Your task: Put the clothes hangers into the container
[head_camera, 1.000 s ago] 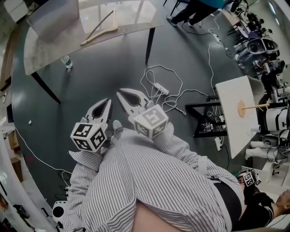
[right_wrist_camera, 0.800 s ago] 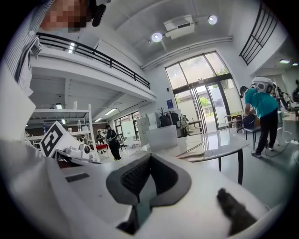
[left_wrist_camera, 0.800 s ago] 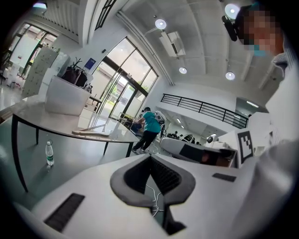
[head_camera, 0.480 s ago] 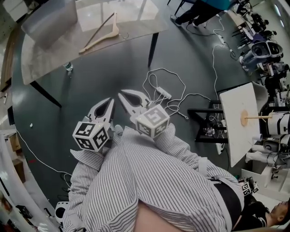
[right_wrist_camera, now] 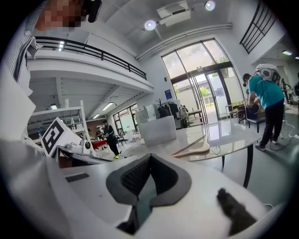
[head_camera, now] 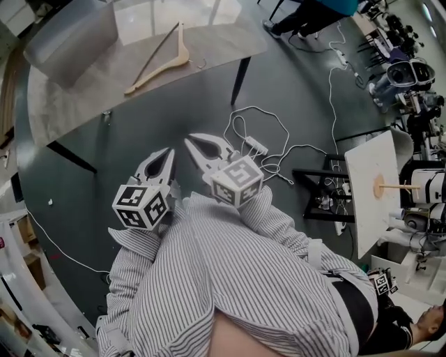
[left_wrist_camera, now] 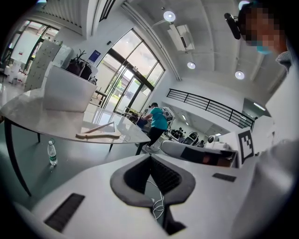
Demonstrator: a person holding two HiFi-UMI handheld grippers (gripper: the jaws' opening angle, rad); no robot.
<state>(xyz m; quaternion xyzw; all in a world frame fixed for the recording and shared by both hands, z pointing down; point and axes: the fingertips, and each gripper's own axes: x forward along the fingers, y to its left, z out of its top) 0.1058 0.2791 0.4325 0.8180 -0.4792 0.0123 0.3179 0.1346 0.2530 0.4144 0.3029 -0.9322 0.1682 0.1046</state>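
Clothes hanger [head_camera: 167,69] lies flat on the table [head_camera: 216,38], across the open floor from both tongs, with nothing gripping it. The container [head_camera: 70,35] sits on the same table left of the hanger, near it; a gap shows between them. A water bottle [left_wrist_camera: 53,154] stands upright on the floor under the table's near edge. A dark table leg [head_camera: 239,80] comes down right of the hanger. White cables with a power strip [head_camera: 252,145] sprawl on the floor just past the right tongs, between them and the table. A person in a teal top [head_camera: 310,10] stands beyond the table's right end. Far right, well apart, is a white board [head_camera: 364,209] with a wooden peg [head_camera: 398,185] on it.

The hanger is pale wood: a curved shoulder piece, a straight thin crossbar and a small wire hook. The container is a pale, straight-walled box. The table top is glossy, grey-marbled and round-cornered, reflecting the windows. The floor is dark grey and smooth.

The left tongs [head_camera: 168,153] are closed tip to tip, leaving only the teardrop gap between the ridged dark pads. They are empty and hang over the floor, touching nothing. The right tongs [head_camera: 188,140] are the same: tips together, empty, held in the air beside the left pair, aimed toward the table.
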